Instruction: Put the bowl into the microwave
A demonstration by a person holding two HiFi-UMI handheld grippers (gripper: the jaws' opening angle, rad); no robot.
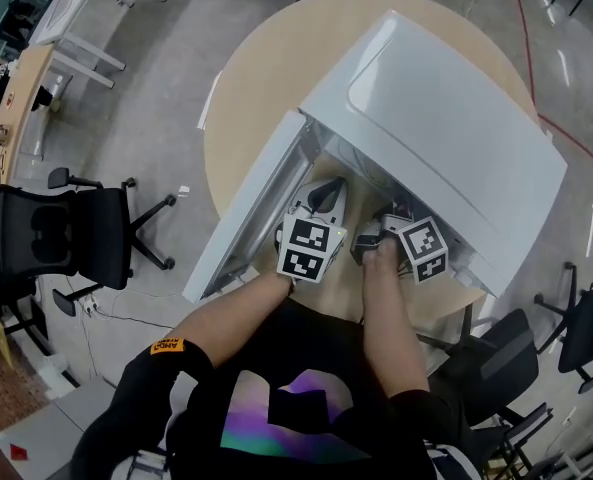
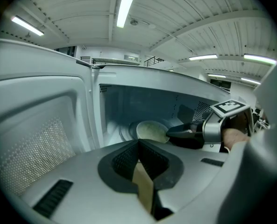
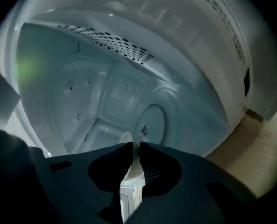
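A white microwave (image 1: 446, 138) stands on the round wooden table (image 1: 266, 78), its door (image 1: 251, 213) swung open to the left. In the left gripper view a pale bowl (image 2: 151, 130) sits low inside the cavity, with my right gripper (image 2: 168, 133) holding its rim. The right gripper view shows the right gripper (image 3: 134, 146) shut on the bowl's thin edge (image 3: 130, 164), over the round turntable (image 3: 152, 122). My left gripper (image 2: 139, 143) is shut and holds nothing, just outside the opening by the door (image 2: 35, 139). From the head view both grippers (image 1: 328, 190) (image 1: 381, 223) point into the opening.
A black office chair (image 1: 66, 233) stands left of the table and another (image 1: 591, 328) at the right. A desk (image 1: 26, 78) with clutter is at the far left. The microwave's walls and ceiling (image 3: 129, 50) closely surround the right gripper.
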